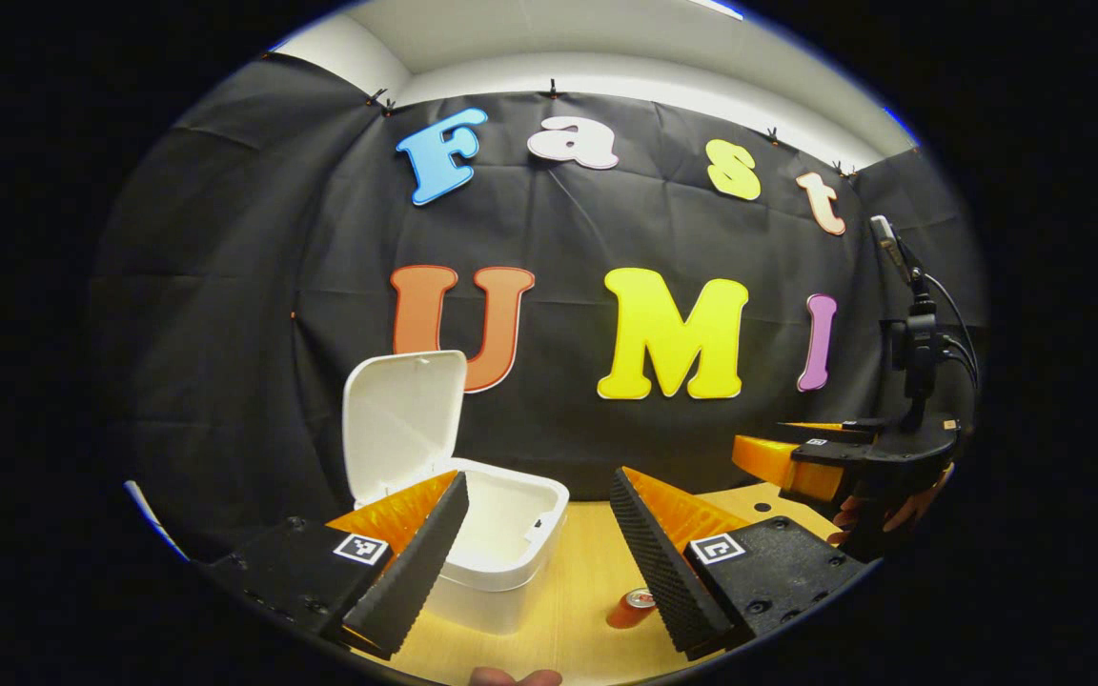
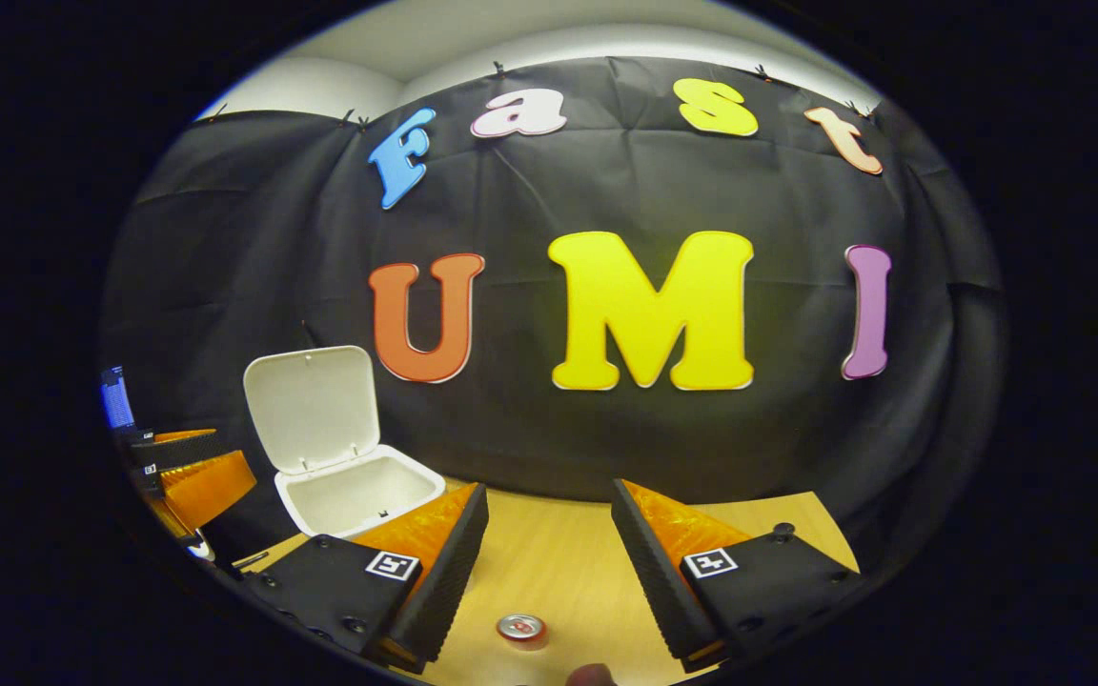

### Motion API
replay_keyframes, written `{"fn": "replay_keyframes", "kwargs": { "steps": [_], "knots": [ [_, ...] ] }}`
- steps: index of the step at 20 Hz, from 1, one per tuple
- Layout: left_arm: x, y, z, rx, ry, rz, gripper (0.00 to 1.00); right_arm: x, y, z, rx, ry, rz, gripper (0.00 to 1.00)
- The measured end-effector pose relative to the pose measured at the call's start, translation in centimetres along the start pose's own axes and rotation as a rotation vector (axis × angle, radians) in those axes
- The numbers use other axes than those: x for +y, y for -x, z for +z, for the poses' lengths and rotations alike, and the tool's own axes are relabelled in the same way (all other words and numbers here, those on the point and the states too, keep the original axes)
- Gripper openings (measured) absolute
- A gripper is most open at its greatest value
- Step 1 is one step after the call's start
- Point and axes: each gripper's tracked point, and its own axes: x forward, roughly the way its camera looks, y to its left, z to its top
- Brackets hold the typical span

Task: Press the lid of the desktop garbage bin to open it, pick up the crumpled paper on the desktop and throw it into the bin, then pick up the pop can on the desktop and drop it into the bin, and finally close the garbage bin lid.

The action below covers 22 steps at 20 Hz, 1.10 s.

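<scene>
Both grippers, left gripper [image 1: 535,534] and right gripper [image 2: 549,548], hang spread apart and empty above the wooden desktop [image 2: 559,553], the upright red pop can [image 2: 521,628] lying just below the right one. Lowering squarely astride the can should suit; the white plastic bin [image 1: 501,534] stands open-lidded. The left gripper view shows the bin from close by, the right gripper view from farther off.

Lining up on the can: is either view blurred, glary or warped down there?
Left gripper view: sharp, evenly lit, pop can half hidden behind a finger, bin bowed by fisheye. Right gripper view: sharp, can top catches mild glare near the warped lower edge.
</scene>
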Motion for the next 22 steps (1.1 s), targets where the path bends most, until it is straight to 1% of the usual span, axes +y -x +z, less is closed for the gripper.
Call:
{"fn": "replay_keyframes", "kwargs": {
  "steps": [2,6,11,12,14,18,22],
  "knots": [
    [-1.5,-0.7,-0.2,-0.002,-0.001,-0.025,0.99,-2.7,1.0,0.0,-0.001,-0.011,-0.049,0.85],
    [-4.1,-1.7,-1.4,-0.003,-0.052,-0.08,0.99,-6.7,3.2,0.3,-0.021,-0.03,-0.116,0.85],
    [-6.9,-2.2,-4.3,0.02,-0.075,-0.135,0.99,-10.0,6.1,0.1,-0.043,-0.031,-0.163,0.85],
    [-7.3,-2.3,-5.1,0.027,-0.072,-0.142,0.99,-10.5,6.8,-0.2,-0.044,-0.029,-0.172,0.84],
    [-8.4,-2.6,-7.3,0.067,-0.065,-0.161,0.99,-11.5,8.0,-0.5,-0.048,-0.023,-0.187,0.85],
    [-9.8,-2.7,-11.5,0.14,-0.046,-0.184,0.99,-13.4,9.6,-1.4,-0.04,-0.02,-0.214,0.84],
    [-10.6,-3.5,-18.0,0.239,-0.033,-0.212,0.99,-14.7,11.0,-3.2,-0.008,-0.012,-0.23,0.85]
  ]
}}
